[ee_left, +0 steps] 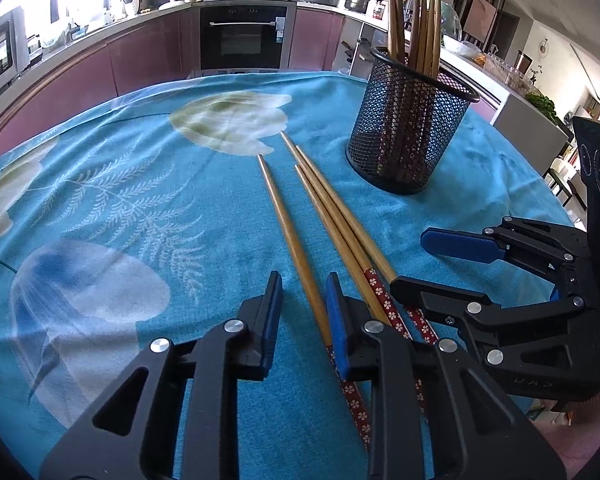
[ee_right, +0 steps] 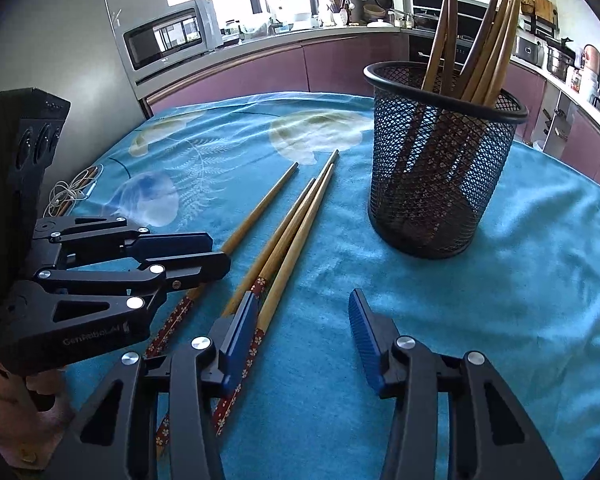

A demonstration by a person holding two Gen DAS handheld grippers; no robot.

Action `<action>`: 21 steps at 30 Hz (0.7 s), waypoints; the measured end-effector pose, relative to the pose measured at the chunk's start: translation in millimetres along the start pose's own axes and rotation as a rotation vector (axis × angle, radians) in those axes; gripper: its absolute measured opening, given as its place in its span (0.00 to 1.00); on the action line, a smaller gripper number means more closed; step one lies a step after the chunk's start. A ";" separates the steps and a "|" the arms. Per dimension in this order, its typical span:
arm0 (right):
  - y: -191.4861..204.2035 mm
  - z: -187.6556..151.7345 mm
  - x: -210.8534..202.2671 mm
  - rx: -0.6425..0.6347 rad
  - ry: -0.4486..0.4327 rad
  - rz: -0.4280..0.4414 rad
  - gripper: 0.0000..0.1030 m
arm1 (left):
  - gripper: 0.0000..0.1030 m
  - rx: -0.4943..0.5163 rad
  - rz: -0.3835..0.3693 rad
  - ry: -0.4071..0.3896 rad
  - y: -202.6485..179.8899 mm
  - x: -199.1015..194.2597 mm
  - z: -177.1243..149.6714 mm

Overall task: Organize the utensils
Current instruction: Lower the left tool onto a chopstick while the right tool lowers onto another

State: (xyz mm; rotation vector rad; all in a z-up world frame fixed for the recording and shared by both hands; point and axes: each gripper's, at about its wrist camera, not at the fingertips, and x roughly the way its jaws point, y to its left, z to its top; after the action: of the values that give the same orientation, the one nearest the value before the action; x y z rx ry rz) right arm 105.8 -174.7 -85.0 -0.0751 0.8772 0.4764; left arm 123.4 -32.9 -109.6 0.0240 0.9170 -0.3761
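Observation:
Several wooden chopsticks with red flowered handles lie on the blue cloth [ee_left: 140, 184]. One chopstick [ee_left: 288, 228] lies apart on the left and runs between the fingers of my left gripper [ee_left: 304, 280], close to the right pad, with a gap to the left pad. That gripper is narrowly open. Three more chopsticks [ee_right: 296, 220] lie bunched together. My right gripper [ee_right: 303, 296] stands wide open low over their handles, its left finger [ee_right: 240, 332] on top of them. A black mesh cup [ee_left: 404, 136] behind holds several upright chopsticks. Each gripper also shows in the other's view: left gripper [ee_right: 219, 250], right gripper [ee_left: 410, 260].
The mesh cup [ee_right: 432, 184] stands far right of the loose chopsticks. A white cable [ee_right: 66, 196] lies coiled at the cloth's left edge. Kitchen counters, an oven [ee_left: 240, 40] and a microwave [ee_right: 168, 36] are beyond the table. A hand shows under each gripper.

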 end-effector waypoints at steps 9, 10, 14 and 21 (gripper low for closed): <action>3.2 8.9 7.4 -0.018 0.015 -0.028 0.33 | 0.22 -0.007 0.005 -0.001 -0.6 3.0 3.2; 4.3 11.2 9.6 -0.023 0.015 -0.033 0.32 | 0.22 -0.007 0.007 -0.001 -0.8 3.8 4.1; 6.1 20.6 18.1 -0.027 0.017 -0.047 0.28 | 0.22 -0.007 0.013 -0.002 -1.1 7.5 8.6; -3.0 26.7 22.2 0.023 0.014 -0.031 0.09 | 0.20 -0.017 0.021 -0.002 -2.6 12.2 14.2</action>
State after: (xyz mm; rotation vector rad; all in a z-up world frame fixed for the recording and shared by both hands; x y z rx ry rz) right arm 138.4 -162.4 -84.9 -0.0707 0.8944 0.4369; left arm 140.1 -41.6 -110.1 0.0180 0.9168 -0.3490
